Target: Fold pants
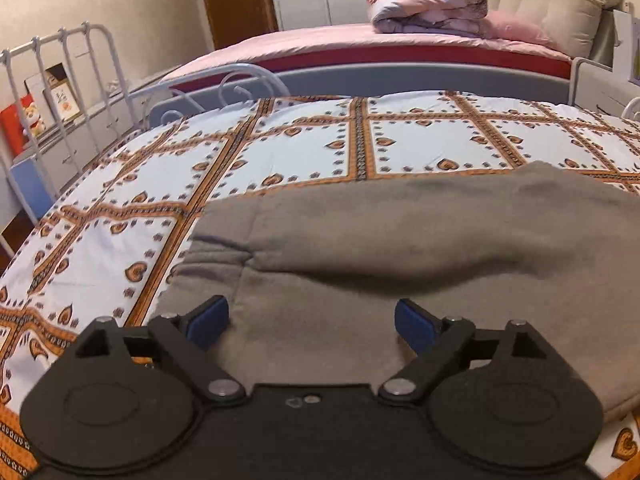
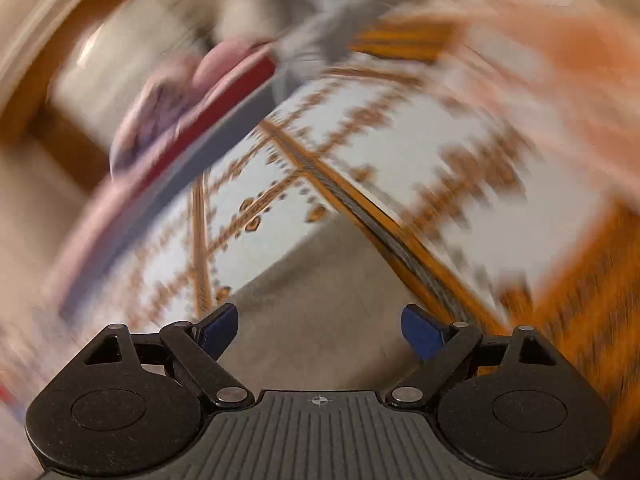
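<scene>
Left gripper (image 1: 312, 322): I hold it tilted down over the grey pants (image 1: 420, 248), jaws wide, nothing gripped.
Right gripper (image 2: 320, 330): angled down, jaws apart, empty; view blurred.
Pants: folded on patterned bedspread (image 1: 280, 152).

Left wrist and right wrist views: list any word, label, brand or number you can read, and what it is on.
No text can be read in either view.
Framed picture behind the white metal bed rail: it carries marks, too small to read.
Red box beside it: cartoon figure only, no legible words.
Right wrist view: motion-blurred; only a crosshair mark on the right gripper body.
</scene>
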